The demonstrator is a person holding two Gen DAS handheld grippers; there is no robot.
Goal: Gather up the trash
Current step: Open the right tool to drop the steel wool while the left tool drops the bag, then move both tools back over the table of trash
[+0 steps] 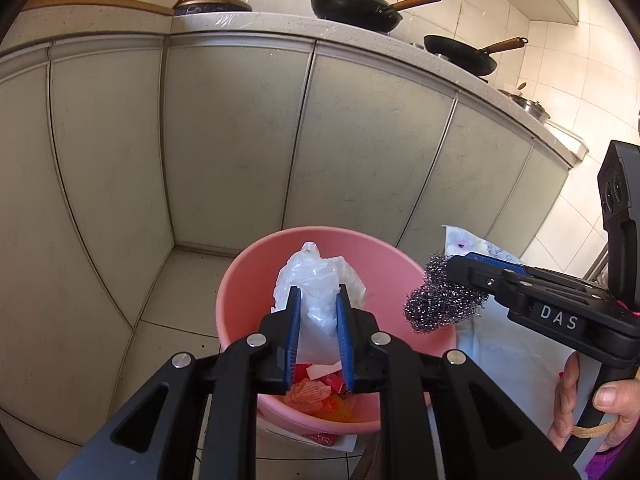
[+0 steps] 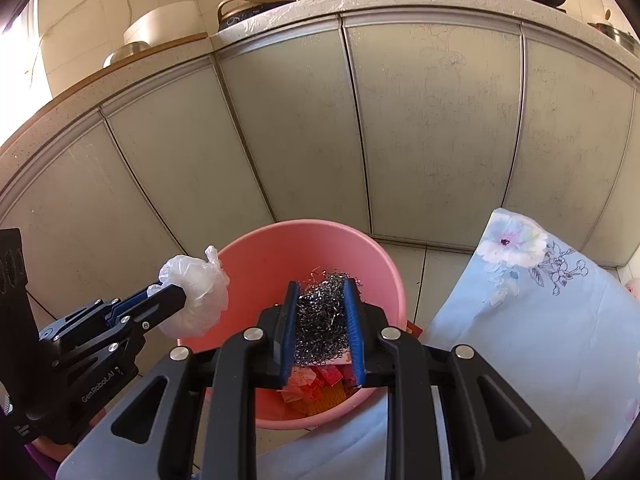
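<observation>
A pink bucket [image 1: 248,280] stands on the tiled floor below both grippers, with red and orange wrappers [image 1: 316,392] at its bottom; it also shows in the right wrist view [image 2: 256,264]. My left gripper [image 1: 318,296] is shut on a crumpled white plastic bag [image 1: 316,280] over the bucket; the bag also shows in the right wrist view [image 2: 196,300]. My right gripper [image 2: 320,292] is shut on a steel wool scourer [image 2: 320,320] above the bucket's right rim; the scourer also shows in the left wrist view [image 1: 436,300].
Grey cabinet doors [image 1: 232,140] rise behind the bucket under a speckled counter [image 1: 280,24] holding two black pans [image 1: 356,8]. A pale blue flowered cloth [image 2: 532,312] lies right of the bucket. A red and white packet [image 1: 324,438] lies on the floor under the bucket.
</observation>
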